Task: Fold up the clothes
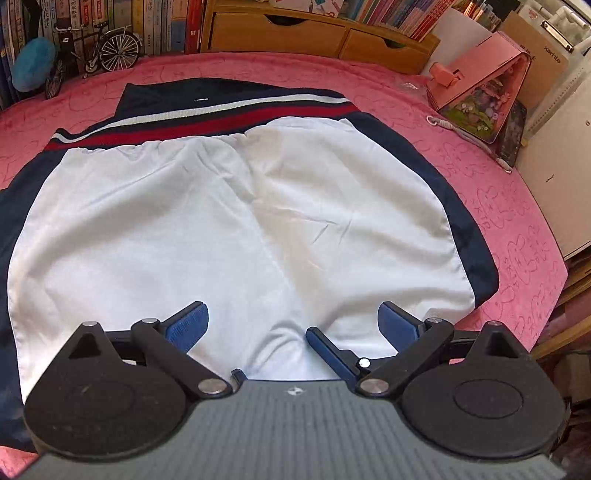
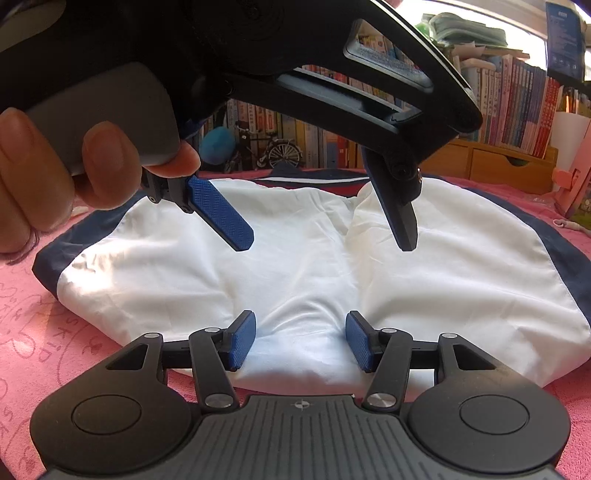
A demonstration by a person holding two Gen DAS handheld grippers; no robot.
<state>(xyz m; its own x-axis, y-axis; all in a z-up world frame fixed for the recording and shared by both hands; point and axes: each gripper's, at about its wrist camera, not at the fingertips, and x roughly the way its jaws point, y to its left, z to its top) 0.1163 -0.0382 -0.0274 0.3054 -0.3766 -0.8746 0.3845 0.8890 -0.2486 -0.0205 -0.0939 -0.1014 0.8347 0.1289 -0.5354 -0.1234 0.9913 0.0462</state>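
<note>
A garment with a white lining (image 1: 221,221), navy edges and a red-and-white striped band (image 1: 207,118) lies spread flat on the pink cloth. My left gripper (image 1: 293,321) is open, hovering over the near white part. A blue finger of the right gripper (image 1: 325,347) pokes in below it. In the right wrist view the white lining (image 2: 295,266) fills the middle. My right gripper (image 2: 301,339) is open, its pads on either side of a raised fold at the near hem. The left gripper (image 2: 325,236) hangs open above the garment, held by a hand.
A pink cloth (image 1: 498,206) covers the surface. A model bicycle (image 1: 96,51) and a blue pompom (image 1: 33,68) stand at the back left. A wooden drawer unit (image 1: 317,33), books and a pink house-shaped box (image 1: 487,85) stand along the back and right.
</note>
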